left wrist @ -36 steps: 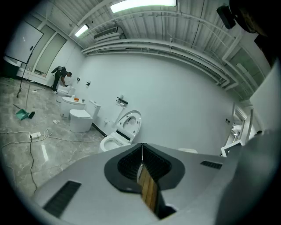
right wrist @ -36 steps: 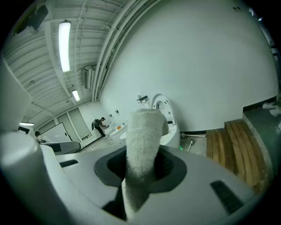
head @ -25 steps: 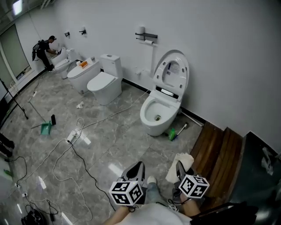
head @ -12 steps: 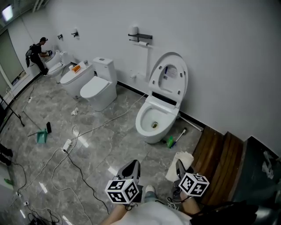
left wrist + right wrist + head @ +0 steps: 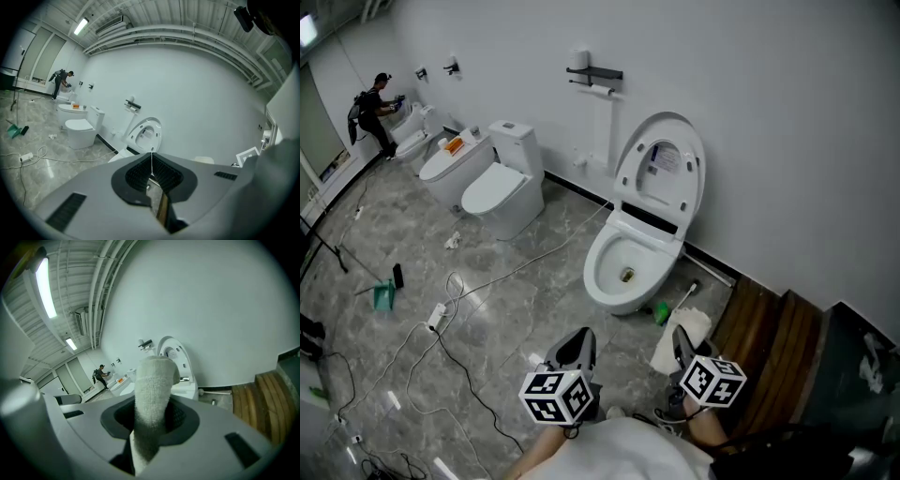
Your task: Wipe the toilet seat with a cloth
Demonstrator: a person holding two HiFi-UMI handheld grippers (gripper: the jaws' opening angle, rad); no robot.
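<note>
toilet seat (image 5: 661, 173): on the open toilet (image 5: 623, 272) against the white wall (image 5: 769, 103), ahead of both grippers and well apart from them.
seat direction: raised, nearly upright and leaning back toward the wall. Its long axis runs up and down, and its underside faces the room.
seat shape and material: a smooth, glossy white oval ring of hard material, with a small label patch inside it.
toilet bowl: glossy white and egg-shaped. Its long axis runs from the wall out over the floor (image 5: 525, 309).
cloth (image 5: 152, 394): off-white towelling with a nubbly pile, folded into a thick strip. It stands out lengthwise past the tips of the right gripper (image 5: 153, 416), with its rounded end toward the toilet.
right gripper: its dark ribbed fingers (image 5: 182, 420) are clamped on the cloth from both sides.
left gripper (image 5: 151, 164): its fingers (image 5: 137, 174) are pressed together with nothing between them, aimed toward the raised seat.
floor: grey marbled tiles with a sheen, crossed by a thin white cable (image 5: 539, 251).
by the toilet base: a green tool (image 5: 664, 312) lies on the floor, and a dark wooden step (image 5: 764, 328) sits at the right.
</note>
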